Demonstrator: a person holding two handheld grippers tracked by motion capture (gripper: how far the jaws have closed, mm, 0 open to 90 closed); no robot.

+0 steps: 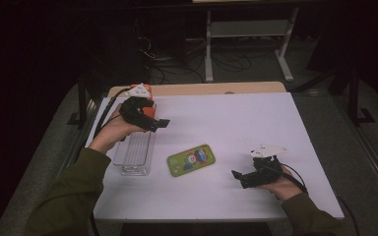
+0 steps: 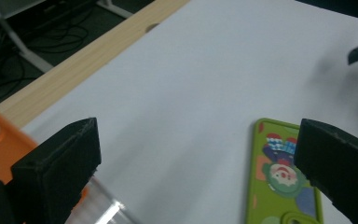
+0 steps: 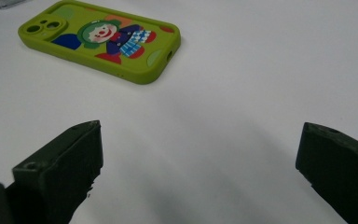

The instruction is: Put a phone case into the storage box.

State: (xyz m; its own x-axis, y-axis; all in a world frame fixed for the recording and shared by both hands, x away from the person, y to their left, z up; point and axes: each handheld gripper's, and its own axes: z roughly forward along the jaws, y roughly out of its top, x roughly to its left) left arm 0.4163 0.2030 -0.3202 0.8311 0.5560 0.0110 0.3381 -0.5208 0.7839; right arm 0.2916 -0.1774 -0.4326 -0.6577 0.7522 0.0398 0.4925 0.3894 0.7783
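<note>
Nearest the person, the right gripper (image 1: pixel 243 177) rests low over the white desk (image 1: pixel 256 123) at its near right, held in the right hand (image 1: pixel 283 187), with a grey three-cornered plate on top. In the right gripper view its two black fingers (image 3: pixel 60 172) are spread wide with bare desk surface between them, holding nothing. It points toward the green phone case (image 1: pixel 191 160), which lies flat just beyond and to its left, apart from it. The case is lime green with a clown printed on its back and camera cut-outs at one end (image 3: pixel 100 39); it sits near the middle of the desk, touching neither gripper.

Just left of the case stands a clear plastic tray (image 1: pixel 134 155), long and narrow, with its length running away from the person. Above the far end of that tray the left gripper (image 1: pixel 160 123) is held up off the surface in the left hand (image 1: pixel 110 135). Its fingers (image 2: pixel 58 163) are also spread wide and empty; in the left gripper view the green phone case (image 2: pixel 279 182) shows between and beyond them, partly behind the right-hand finger. An orange object (image 1: pixel 148 101) lies behind the left gripper near the far left edge; what it is cannot be told. Beyond the white surface runs a strip of bare wood (image 1: pixel 202 88), and past that a dark floor with cables and a white frame.
</note>
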